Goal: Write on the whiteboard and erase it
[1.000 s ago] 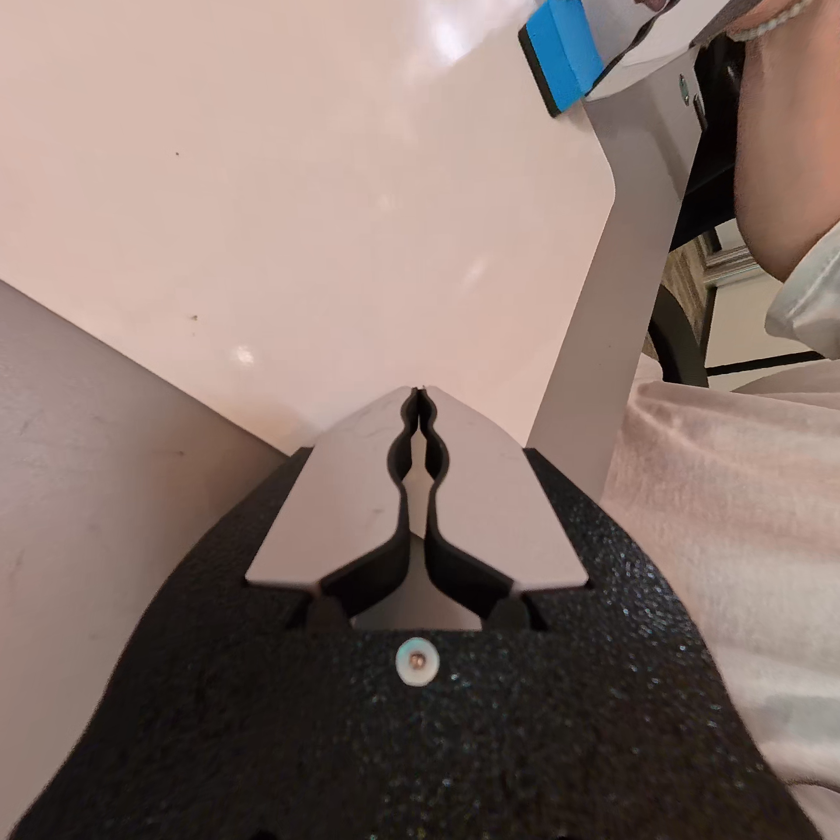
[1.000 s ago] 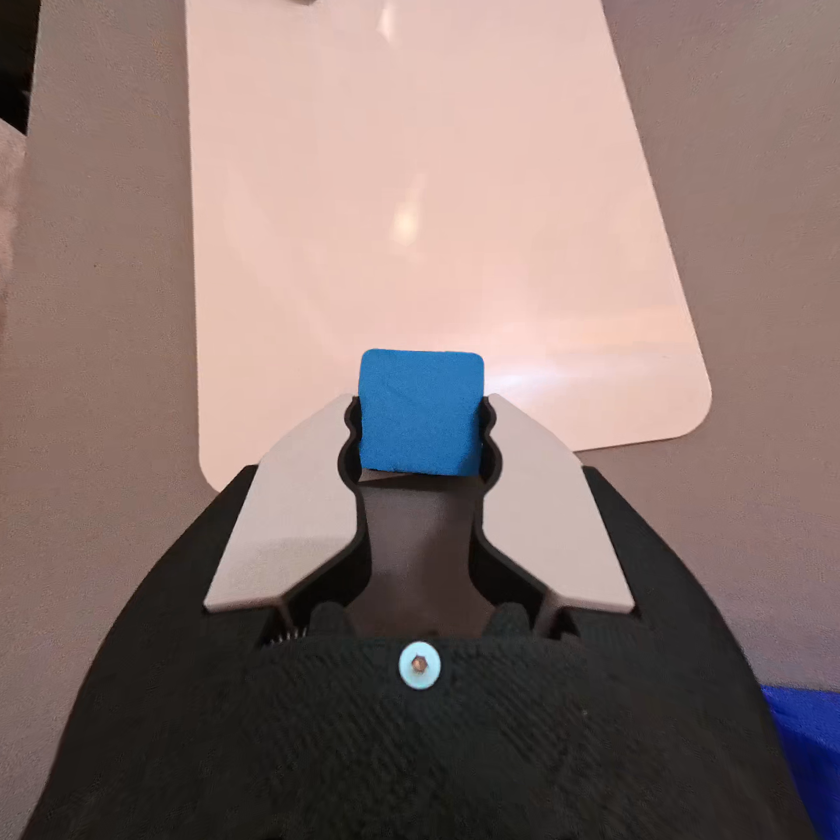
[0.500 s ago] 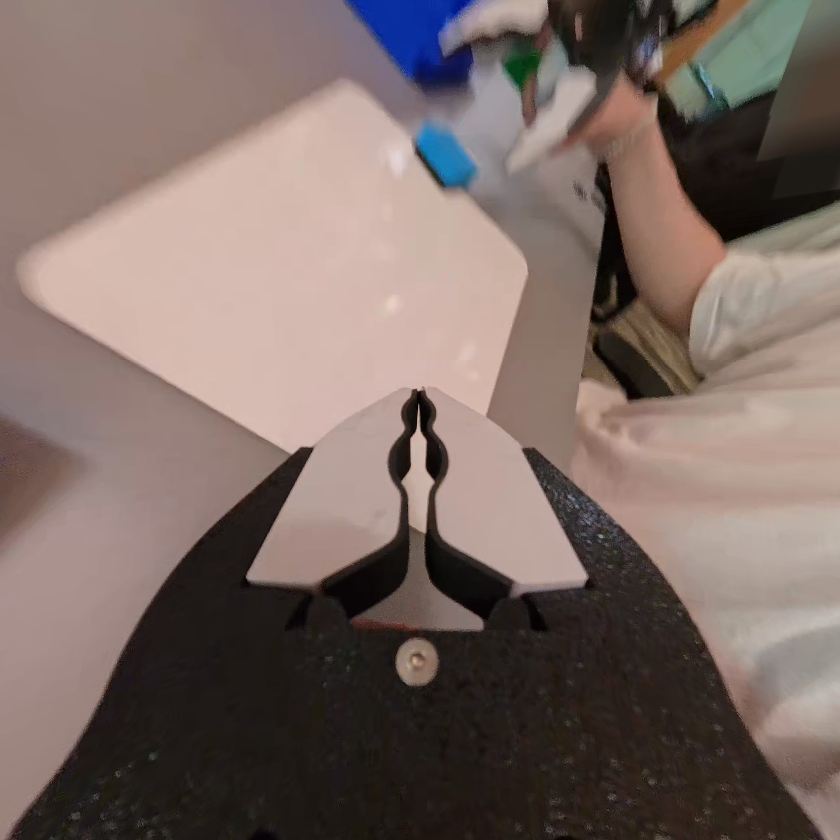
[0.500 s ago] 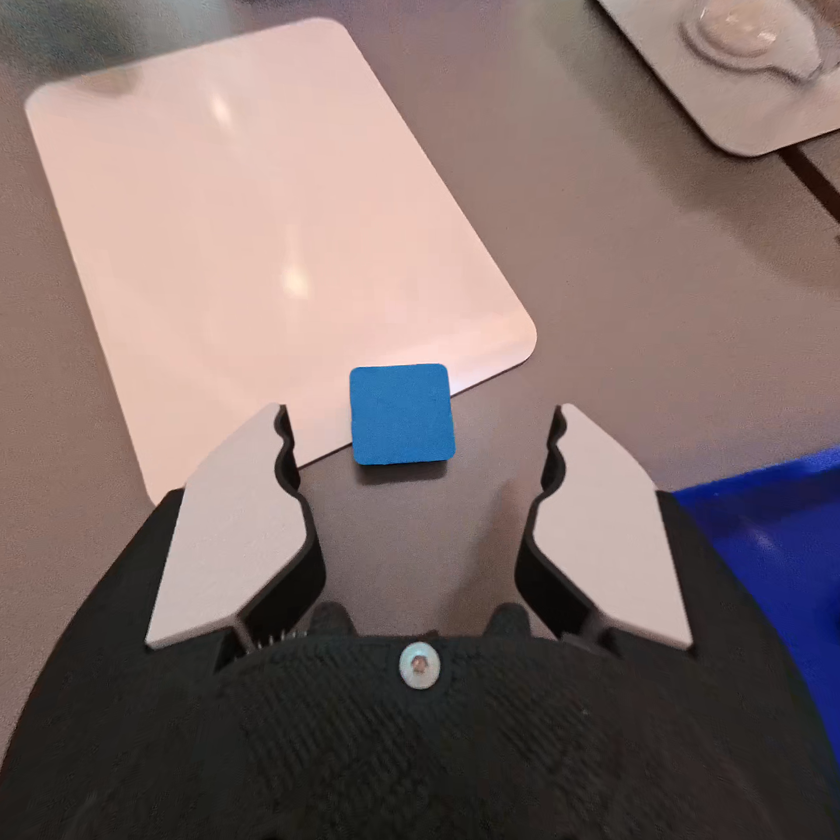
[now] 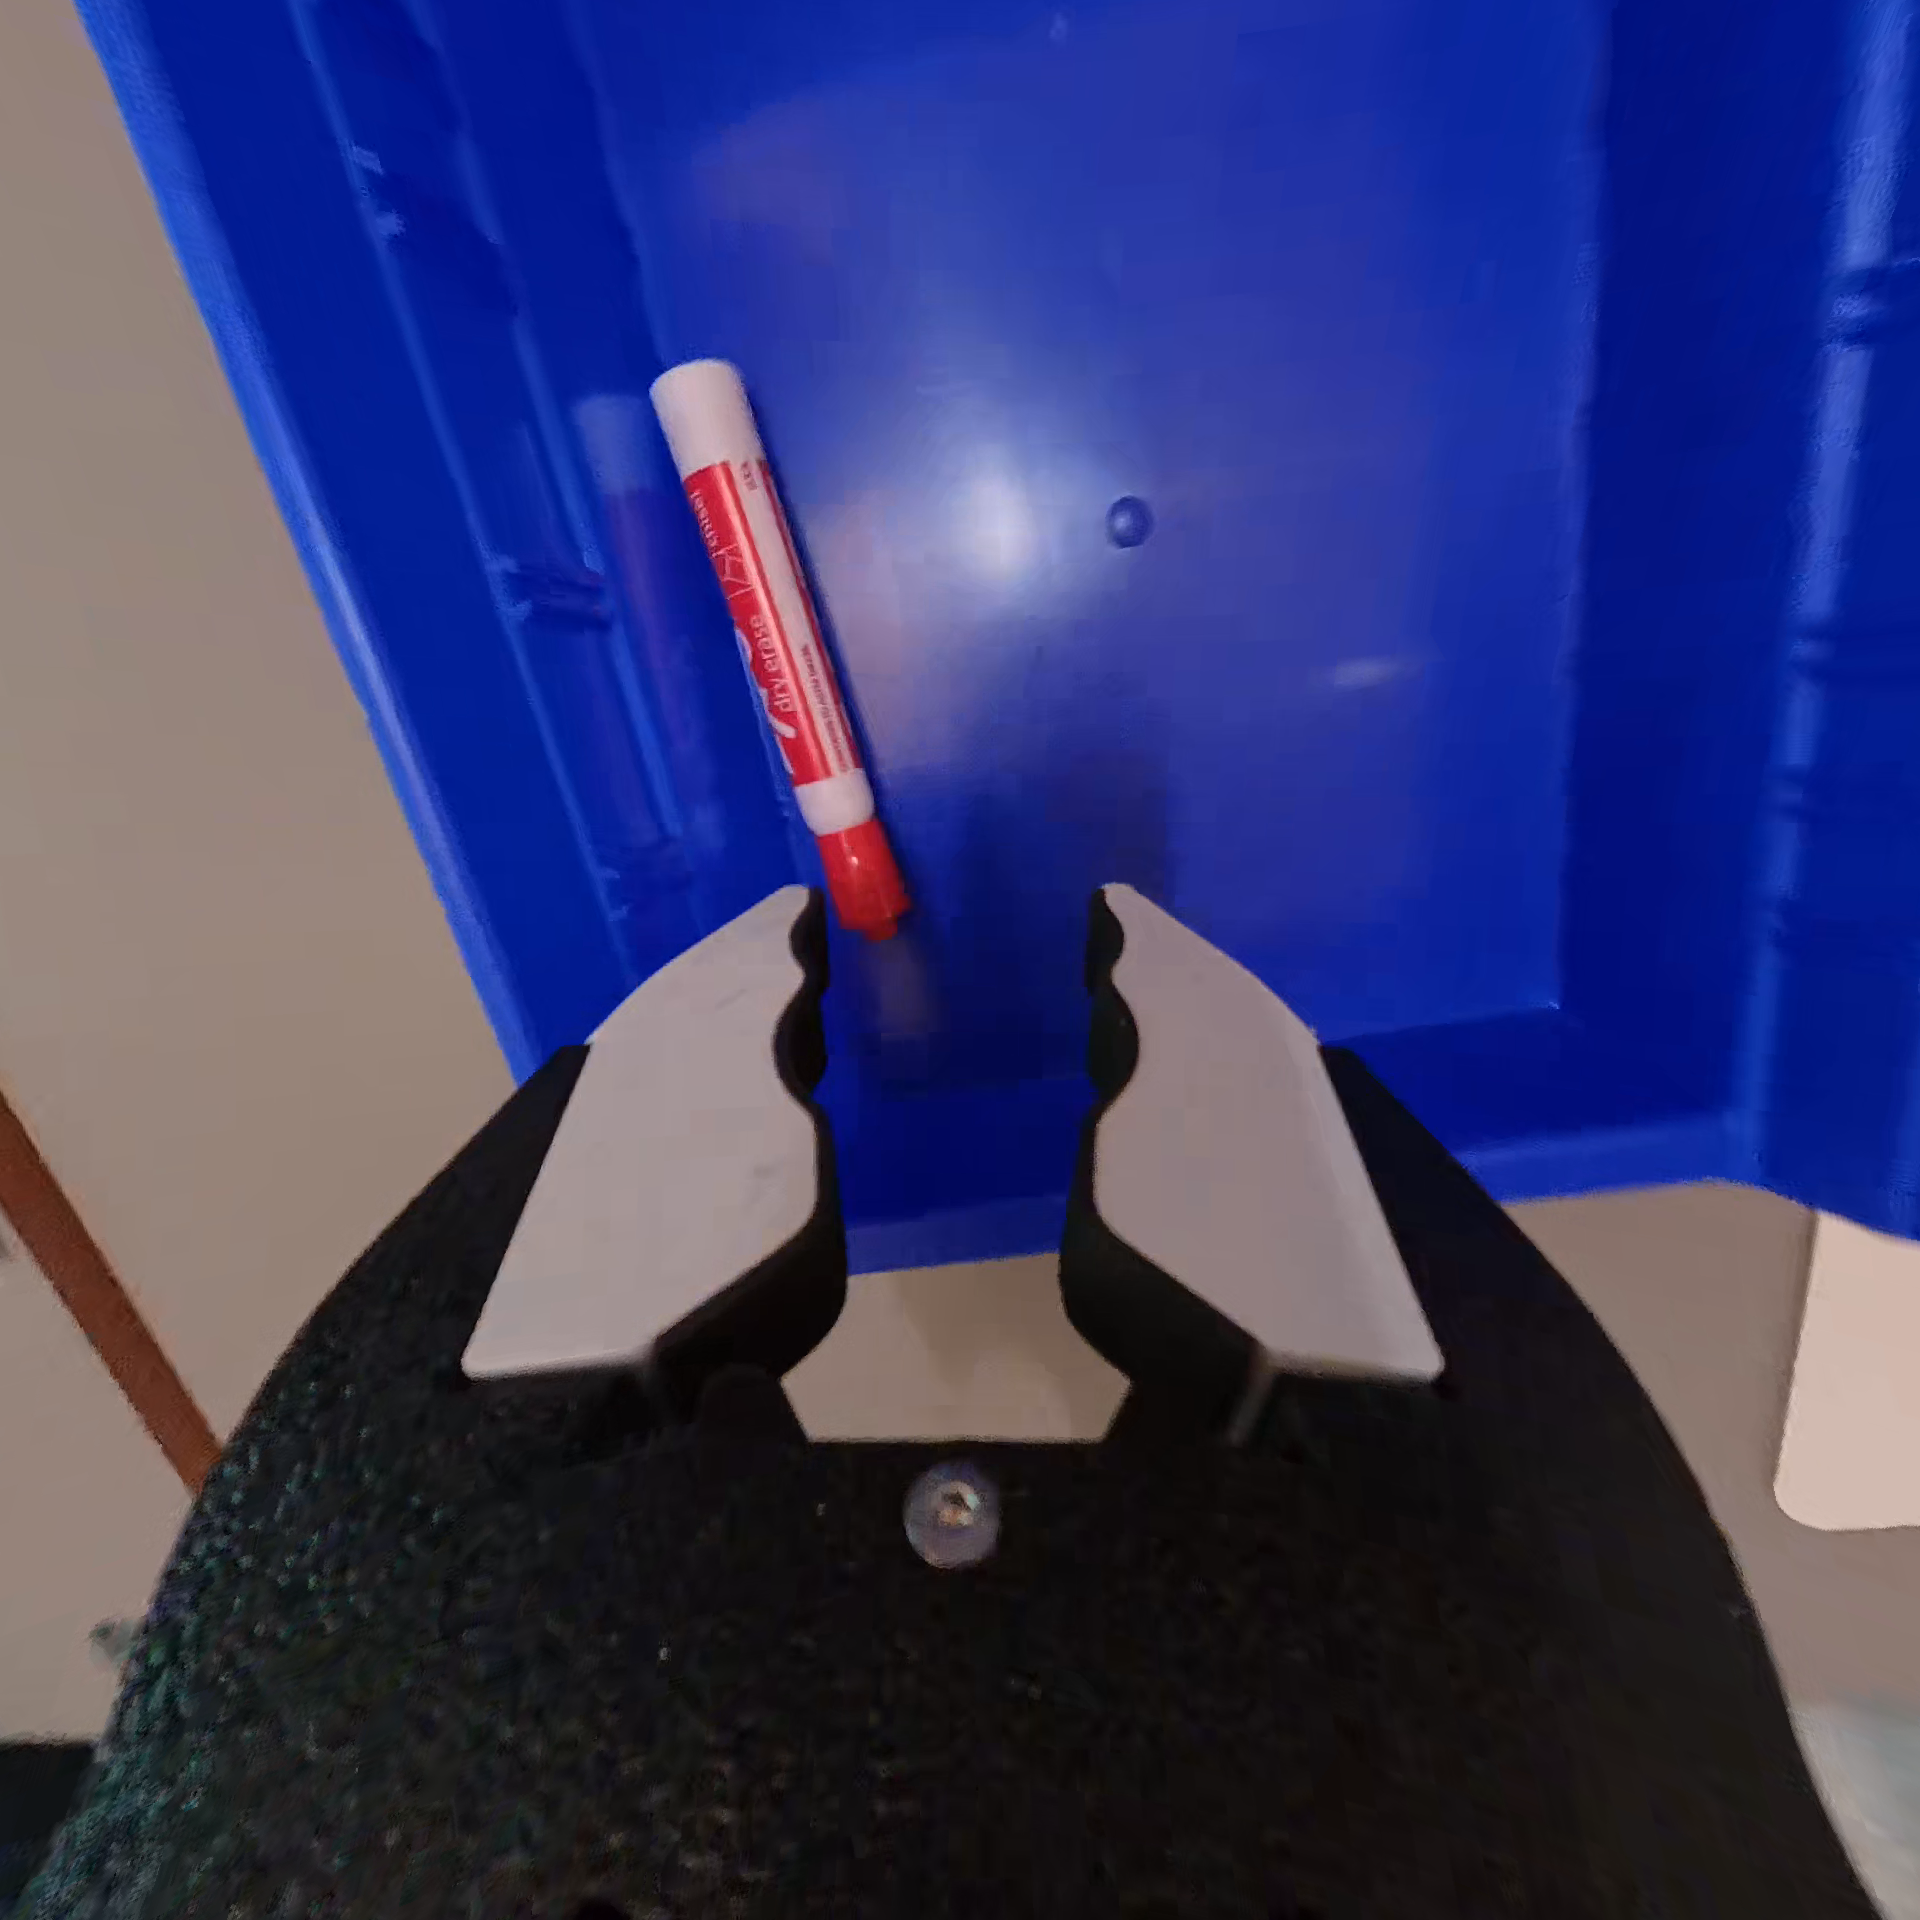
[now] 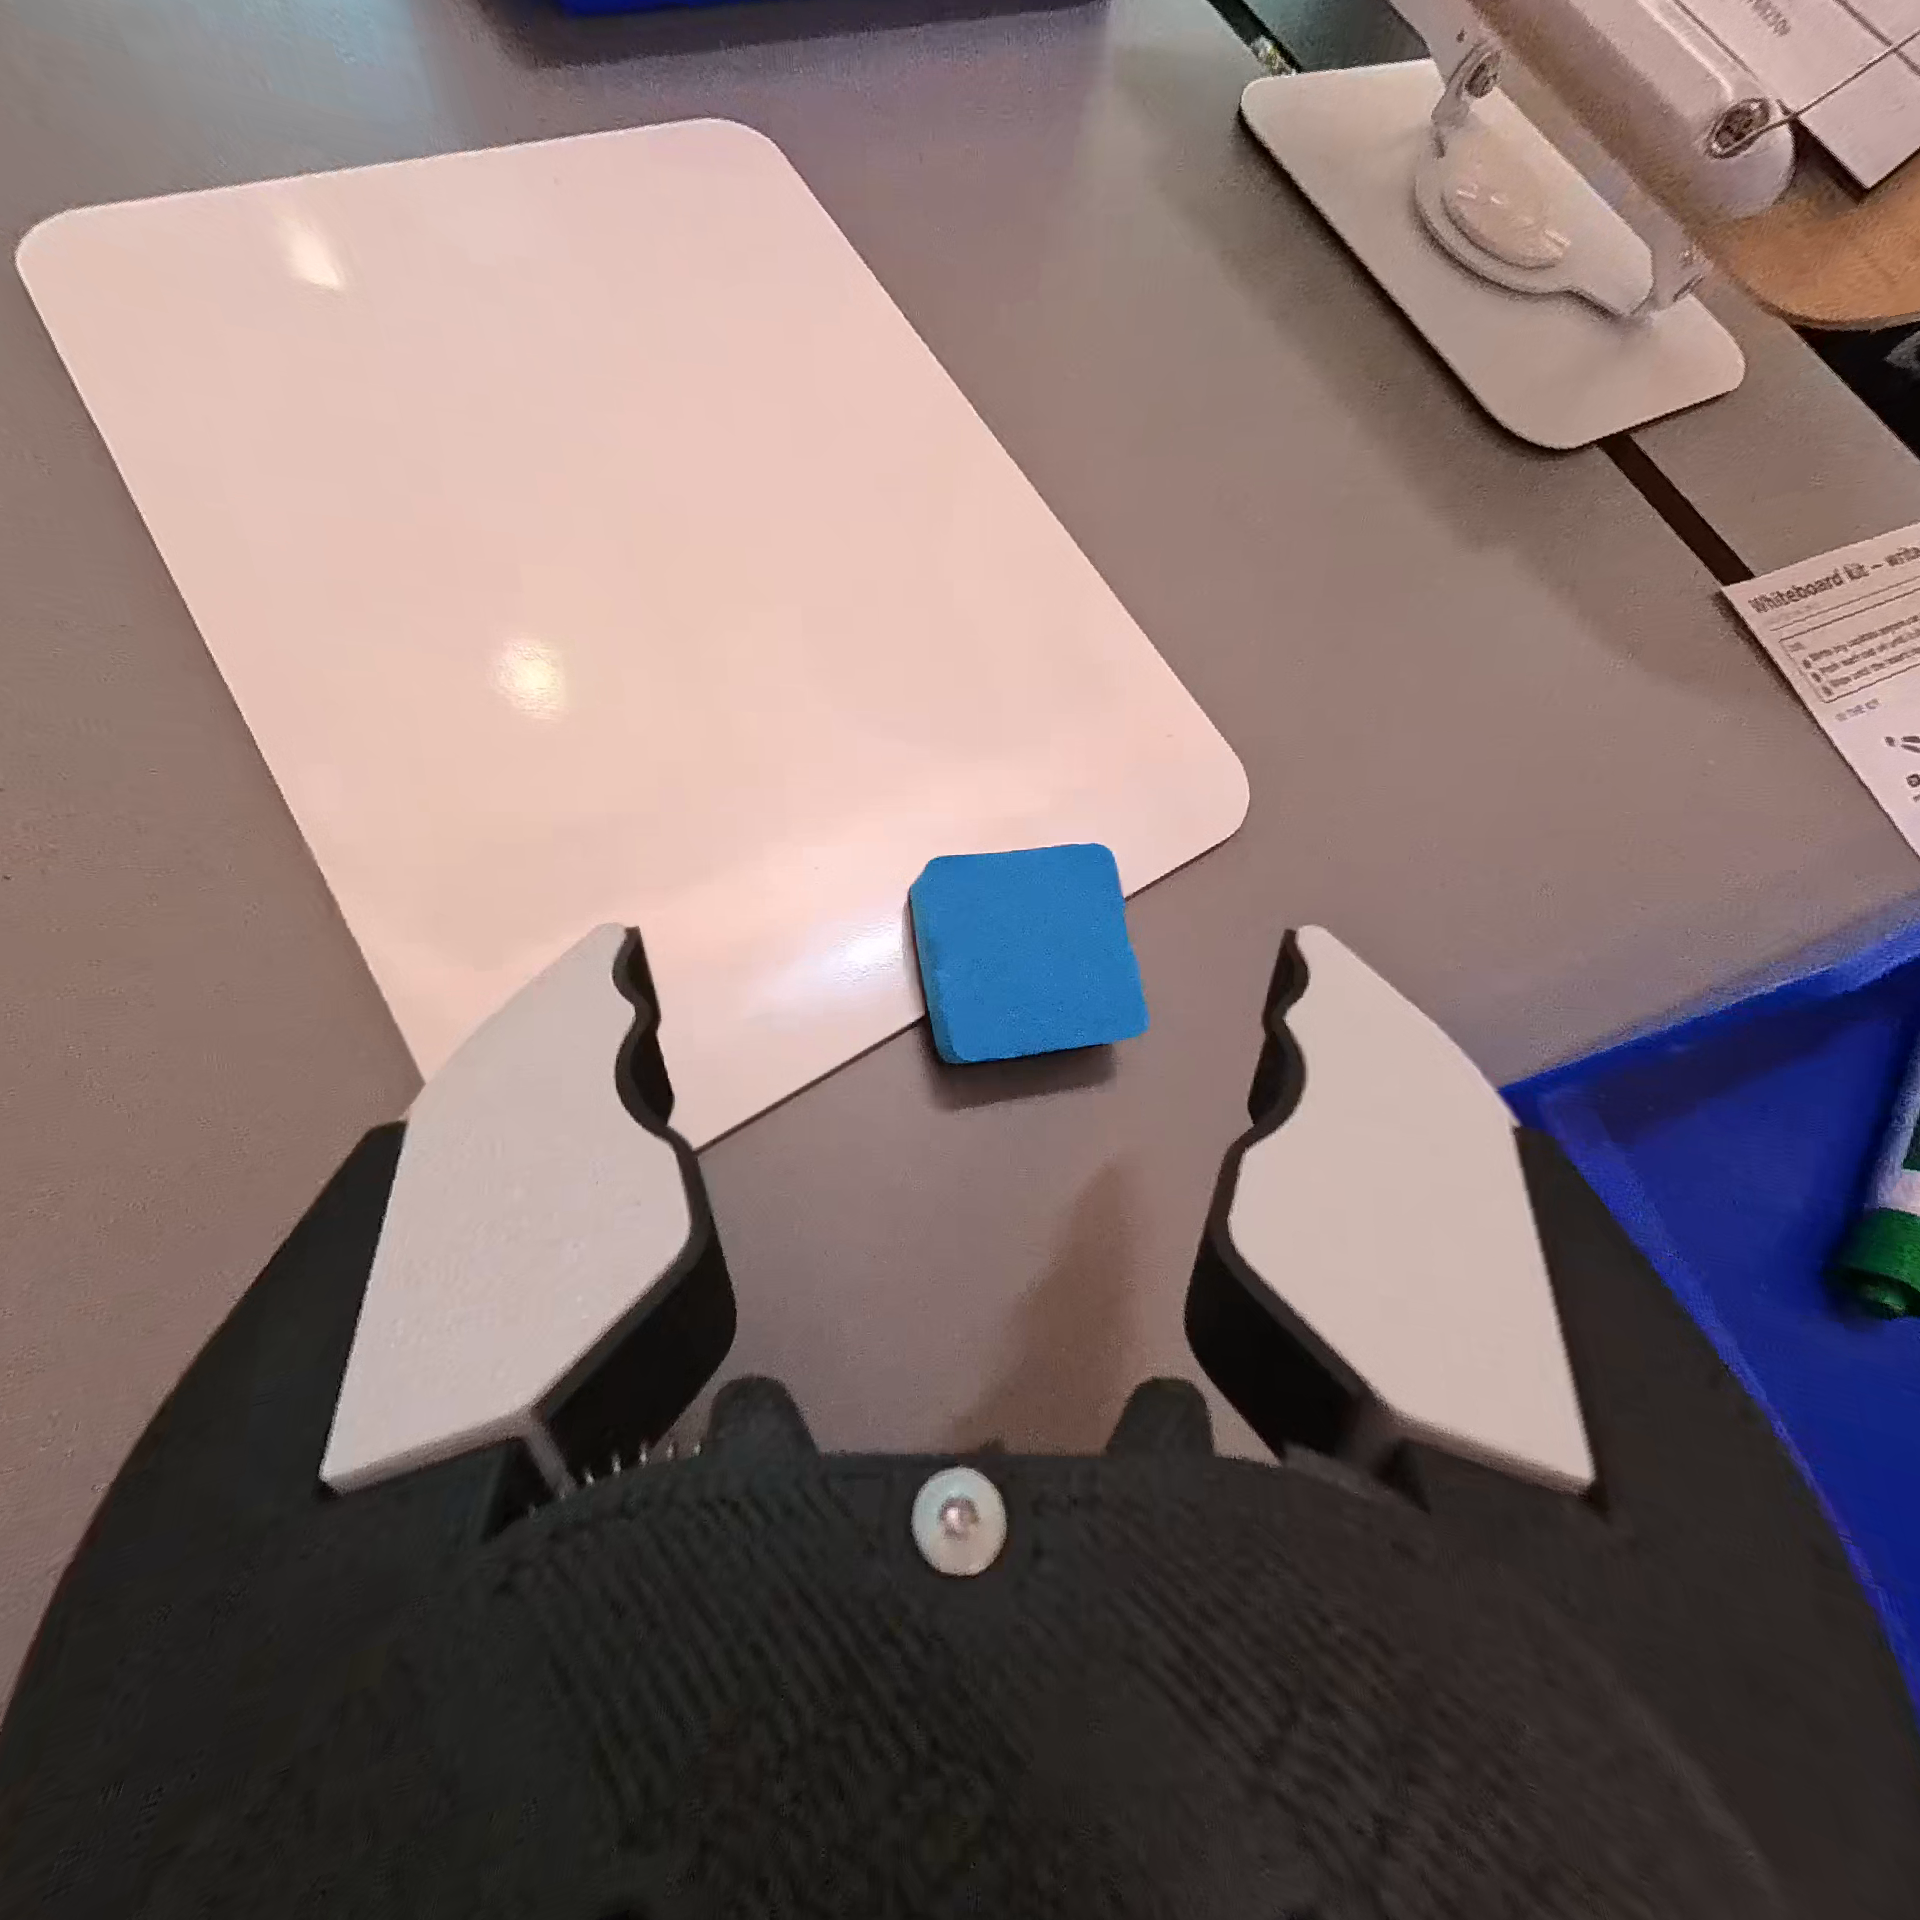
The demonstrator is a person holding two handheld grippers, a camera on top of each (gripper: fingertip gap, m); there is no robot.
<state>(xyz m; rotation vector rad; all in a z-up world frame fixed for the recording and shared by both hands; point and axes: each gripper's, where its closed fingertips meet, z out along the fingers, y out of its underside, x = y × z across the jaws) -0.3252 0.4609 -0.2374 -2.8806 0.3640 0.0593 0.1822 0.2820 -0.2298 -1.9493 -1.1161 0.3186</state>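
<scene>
Grey table (image 6: pixel 1455 727): left claw (image 5: pixel 956 914) gapes over marker (image 5: pixel 774 644); right claw (image 6: pixel 961 956) gapes behind eraser (image 6: pixel 1023 951).

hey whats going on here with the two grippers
A person works two handheld grippers at a whiteboard setup. The left gripper is open over a blue tray, its fingers near the capped end of a red dry-erase marker lying inside. The right gripper is open and empty; the blue eraser lies on the blank whiteboard's near edge.
</scene>
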